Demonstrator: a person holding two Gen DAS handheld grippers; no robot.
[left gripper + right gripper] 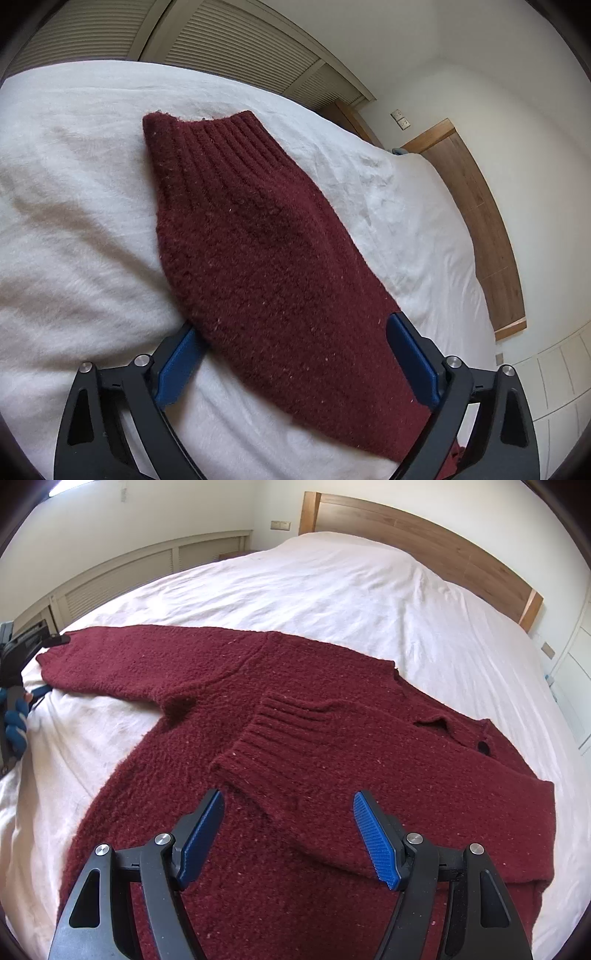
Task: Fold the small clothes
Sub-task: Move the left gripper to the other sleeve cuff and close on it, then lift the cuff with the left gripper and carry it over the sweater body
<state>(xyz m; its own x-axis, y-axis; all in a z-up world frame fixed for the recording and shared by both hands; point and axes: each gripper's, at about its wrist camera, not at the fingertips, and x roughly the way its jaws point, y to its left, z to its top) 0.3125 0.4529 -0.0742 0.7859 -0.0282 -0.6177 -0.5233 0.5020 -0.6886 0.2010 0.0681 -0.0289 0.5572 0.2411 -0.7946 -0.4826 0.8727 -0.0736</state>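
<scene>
A dark red knitted sweater [314, 738] is spread flat on a white bed sheet [332, 587], one ribbed-cuffed sleeve folded across its body. The right gripper [288, 834] is held released above it. The left gripper [295, 354], jaws apart, straddles the outstretched sleeve [251, 236], seen close only there. A wooden headboard [424, 531] and louvred doors [240, 48] lie beyond.

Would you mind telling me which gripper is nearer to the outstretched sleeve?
Left. The left gripper straddles the outstretched sleeve; the right gripper hovers over the folded sleeve.
</scene>
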